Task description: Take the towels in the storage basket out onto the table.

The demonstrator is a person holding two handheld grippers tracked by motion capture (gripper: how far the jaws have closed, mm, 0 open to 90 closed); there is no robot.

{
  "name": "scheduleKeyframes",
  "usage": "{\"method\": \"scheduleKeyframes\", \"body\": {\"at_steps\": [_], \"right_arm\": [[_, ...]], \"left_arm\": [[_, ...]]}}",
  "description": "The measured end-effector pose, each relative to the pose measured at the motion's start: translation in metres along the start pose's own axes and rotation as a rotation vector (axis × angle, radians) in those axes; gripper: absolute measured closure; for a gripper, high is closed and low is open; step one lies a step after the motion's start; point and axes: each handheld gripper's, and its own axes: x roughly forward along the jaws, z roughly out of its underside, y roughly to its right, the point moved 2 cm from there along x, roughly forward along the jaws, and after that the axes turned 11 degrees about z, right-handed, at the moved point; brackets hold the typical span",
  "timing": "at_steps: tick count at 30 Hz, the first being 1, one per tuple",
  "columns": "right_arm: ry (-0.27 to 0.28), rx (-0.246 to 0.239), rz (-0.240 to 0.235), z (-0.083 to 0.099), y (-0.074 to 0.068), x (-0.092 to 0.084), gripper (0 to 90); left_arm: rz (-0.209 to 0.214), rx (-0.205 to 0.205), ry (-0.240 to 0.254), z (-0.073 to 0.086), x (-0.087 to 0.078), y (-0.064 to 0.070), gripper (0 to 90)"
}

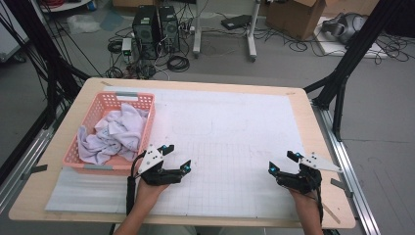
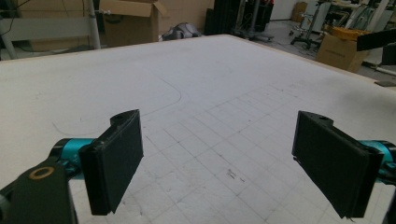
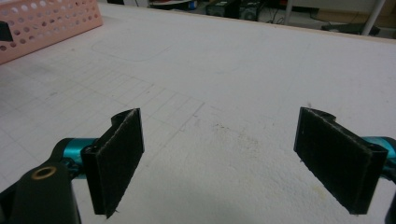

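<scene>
The left gripper (image 1: 177, 157), jaws spread and empty, rests just beside the near right corner of the pink basket (image 1: 87, 167) holding the crumpled cloth (image 1: 115, 133), far nearer it than the equally spread, empty right gripper (image 1: 284, 163).

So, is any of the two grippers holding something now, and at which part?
Nothing is held. The left gripper and the right gripper both stand open over the white gridded table mat, with only bare mat between their jaws.
</scene>
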Motion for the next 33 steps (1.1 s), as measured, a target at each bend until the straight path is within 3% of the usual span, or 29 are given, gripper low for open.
{"method": "scheduleKeyframes", "body": {"at_steps": [15, 19, 27, 33], "right_arm": [[-0.011, 0.004, -0.013, 0.003, 0.002, 0.000, 14.8], [-0.008, 0.003, -0.011, 0.003, 0.003, -0.002, 14.8], [-0.011, -0.008, -0.017, 0.003, 0.001, 0.000, 14.8], [-0.018, -0.013, -0.026, 0.003, 0.001, 0.002, 14.8]], "left_arm": [[-0.010, 0.010, -0.007, 0.000, 0.001, 0.001, 17.4], [-0.015, -0.005, 0.001, 0.000, 0.000, 0.000, 17.8], [-0.016, 0.018, -0.004, -0.001, 0.000, 0.003, 20.7], [0.000, 0.024, 0.035, -0.011, -0.005, 0.007, 18.5]]}}
